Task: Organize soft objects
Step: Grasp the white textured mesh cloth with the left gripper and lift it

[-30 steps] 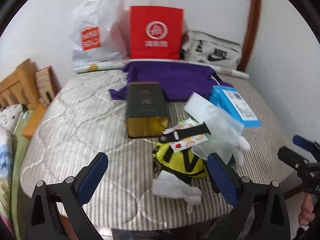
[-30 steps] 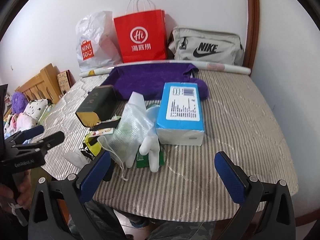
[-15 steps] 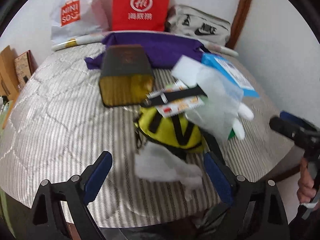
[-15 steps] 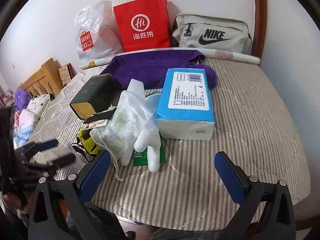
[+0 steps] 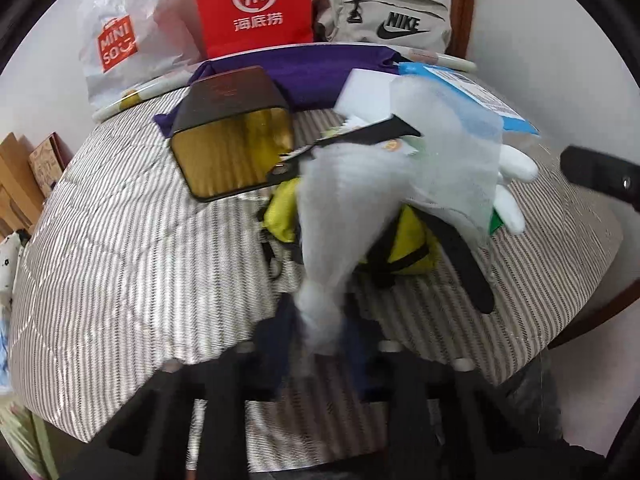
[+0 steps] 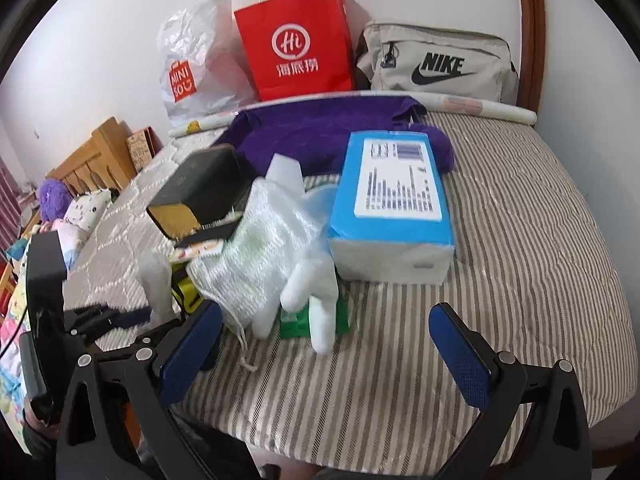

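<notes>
My left gripper [image 5: 316, 344] is shut on a soft white wad [image 5: 332, 232] and holds it up off the striped mattress [image 5: 120, 248]; it also shows in the right wrist view [image 6: 154, 276]. Behind it lies a yellow pouch with black straps [image 5: 408, 252]. My right gripper [image 6: 324, 356] is open and empty, near the front edge, in front of a white mesh bag [image 6: 264, 256] and white foam pieces [image 6: 320, 320]. A purple cloth [image 6: 320, 128] lies at the back.
A dark box with a gold end [image 5: 232, 148], a black strap [image 5: 360, 136] and a blue tissue pack [image 6: 392, 208] crowd the middle. A red paper bag [image 6: 296, 44], a white Miniso bag [image 6: 192, 64] and a grey Nike bag [image 6: 436, 64] stand against the wall. A wooden bed frame [image 6: 92, 152] is left.
My left gripper moved forward to the white wad, shut on it and lifted it. My right gripper edged forward and stayed open.
</notes>
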The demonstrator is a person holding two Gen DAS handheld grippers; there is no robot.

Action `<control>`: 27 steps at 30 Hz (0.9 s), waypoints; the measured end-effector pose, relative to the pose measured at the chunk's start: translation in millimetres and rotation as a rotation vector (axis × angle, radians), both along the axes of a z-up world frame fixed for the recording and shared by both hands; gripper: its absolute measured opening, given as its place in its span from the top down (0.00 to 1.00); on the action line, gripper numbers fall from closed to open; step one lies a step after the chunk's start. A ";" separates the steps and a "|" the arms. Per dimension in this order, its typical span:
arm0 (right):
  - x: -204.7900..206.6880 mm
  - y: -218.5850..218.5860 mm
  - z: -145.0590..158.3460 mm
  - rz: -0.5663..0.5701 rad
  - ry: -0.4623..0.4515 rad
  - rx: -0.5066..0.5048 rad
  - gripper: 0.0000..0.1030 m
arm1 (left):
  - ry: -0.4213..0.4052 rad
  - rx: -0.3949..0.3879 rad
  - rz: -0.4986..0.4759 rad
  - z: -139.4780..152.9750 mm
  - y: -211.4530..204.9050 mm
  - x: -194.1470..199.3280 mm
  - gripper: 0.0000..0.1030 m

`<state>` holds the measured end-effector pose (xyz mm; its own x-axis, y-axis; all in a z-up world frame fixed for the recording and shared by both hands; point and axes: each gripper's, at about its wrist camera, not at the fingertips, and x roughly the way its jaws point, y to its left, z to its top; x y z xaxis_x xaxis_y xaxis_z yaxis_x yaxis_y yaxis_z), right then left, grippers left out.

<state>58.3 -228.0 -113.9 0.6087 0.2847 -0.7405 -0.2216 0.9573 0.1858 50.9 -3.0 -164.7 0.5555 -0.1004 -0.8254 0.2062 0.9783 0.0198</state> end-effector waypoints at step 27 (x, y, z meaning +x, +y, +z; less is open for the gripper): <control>53.9 51.2 -3.1 0.160 -0.084 -0.098 0.93 | 0.021 -0.173 0.099 -1.8 65.3 22.8 0.83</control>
